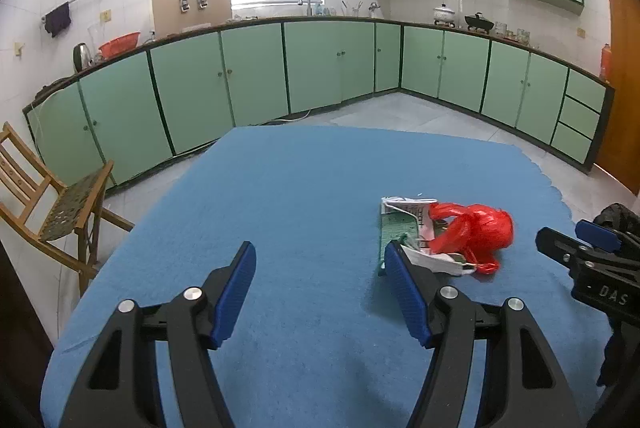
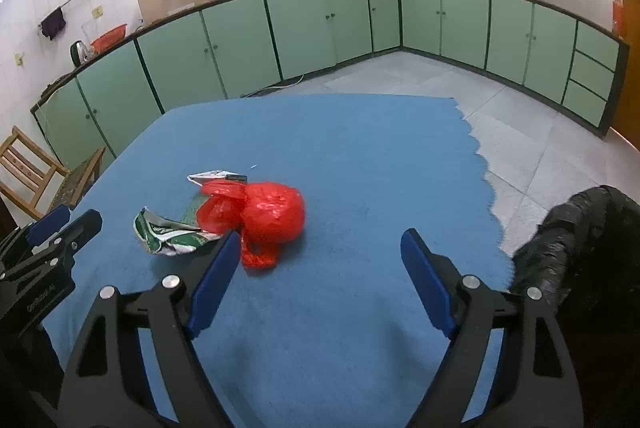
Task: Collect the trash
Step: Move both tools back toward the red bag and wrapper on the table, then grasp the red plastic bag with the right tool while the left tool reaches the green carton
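A tied red plastic bag (image 1: 478, 230) lies on the blue table (image 1: 300, 188), resting against a crumpled green-and-white wrapper (image 1: 400, 228). In the right wrist view the red bag (image 2: 266, 214) and the wrapper (image 2: 172, 234) lie left of centre. My left gripper (image 1: 320, 260) is open and empty, its right finger just short of the wrapper. My right gripper (image 2: 320, 248) is open and empty, its left finger close in front of the red bag. A black trash bag (image 2: 584, 252) sits at the table's right edge.
The right gripper's body (image 1: 592, 260) shows at the right of the left wrist view, and the left gripper's body (image 2: 44, 248) at the left of the right wrist view. A wooden chair (image 1: 52, 204) stands left of the table. Green cabinets (image 1: 320, 64) line the walls.
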The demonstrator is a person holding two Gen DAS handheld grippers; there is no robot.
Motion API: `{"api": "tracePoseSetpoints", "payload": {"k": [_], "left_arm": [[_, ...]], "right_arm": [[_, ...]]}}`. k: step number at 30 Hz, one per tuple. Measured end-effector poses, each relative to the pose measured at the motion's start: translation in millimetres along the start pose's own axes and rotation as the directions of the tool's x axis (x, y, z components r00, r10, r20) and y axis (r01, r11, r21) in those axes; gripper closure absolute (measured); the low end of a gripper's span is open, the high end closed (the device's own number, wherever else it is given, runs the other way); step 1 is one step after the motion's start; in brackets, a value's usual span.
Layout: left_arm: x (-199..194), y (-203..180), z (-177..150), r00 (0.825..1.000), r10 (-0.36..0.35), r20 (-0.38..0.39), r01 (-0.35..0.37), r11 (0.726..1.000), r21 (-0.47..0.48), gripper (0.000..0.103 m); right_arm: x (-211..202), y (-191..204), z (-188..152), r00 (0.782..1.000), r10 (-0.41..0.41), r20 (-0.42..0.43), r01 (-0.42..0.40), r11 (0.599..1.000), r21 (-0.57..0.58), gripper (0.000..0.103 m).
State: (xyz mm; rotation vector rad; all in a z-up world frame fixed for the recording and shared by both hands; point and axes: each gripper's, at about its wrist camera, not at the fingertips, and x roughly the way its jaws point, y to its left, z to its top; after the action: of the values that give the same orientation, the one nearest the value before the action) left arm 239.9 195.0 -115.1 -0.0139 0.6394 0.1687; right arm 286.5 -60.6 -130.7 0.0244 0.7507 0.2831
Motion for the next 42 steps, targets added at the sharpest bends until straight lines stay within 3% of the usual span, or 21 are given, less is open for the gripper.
{"api": "tracePoseSetpoints", "payload": {"k": [10, 16, 21, 24, 31, 42], "left_arm": [[10.7, 9.5, -1.8, 1.000, 0.002, -0.017, -0.002, 1.000, -0.016, 0.037], [14.9, 12.7, -1.9, 1.000, 0.000, -0.025, -0.001, 1.000, -0.026, 0.037], [16.7, 13.7, -2.9, 1.000, -0.002, -0.029, 0.001, 1.000, -0.029, 0.037], [16.3, 13.6, -3.3, 1.000, -0.003, -0.029, 0.002, 1.000, -0.031, 0.037], [12.9, 11.6, -2.1, 1.000, -0.008, -0.019, 0.008, 0.999, -0.036, 0.037], [10.5, -25.6, 6.8, 0.997, -0.081, -0.016, 0.081, 0.997, -0.011, 0.027]], "right_arm": [[29.9, 16.9, 5.2, 0.999, 0.013, -0.047, -0.014, 1.000, -0.020, 0.033], [42.0, 22.1, 7.7, 0.997, 0.034, -0.075, -0.036, 0.999, -0.024, 0.047], [46.7, 28.2, 6.1, 0.993, 0.067, -0.097, -0.070, 0.997, -0.029, 0.066], [45.5, 30.1, 6.2, 0.993, 0.071, -0.096, -0.074, 0.997, -0.034, 0.070], [37.5, 26.0, 7.3, 0.995, 0.066, -0.078, -0.068, 0.997, -0.027, 0.073], [0.7, -15.0, 5.4, 0.999, 0.006, -0.032, -0.005, 1.000, 0.020, 0.073]]}}
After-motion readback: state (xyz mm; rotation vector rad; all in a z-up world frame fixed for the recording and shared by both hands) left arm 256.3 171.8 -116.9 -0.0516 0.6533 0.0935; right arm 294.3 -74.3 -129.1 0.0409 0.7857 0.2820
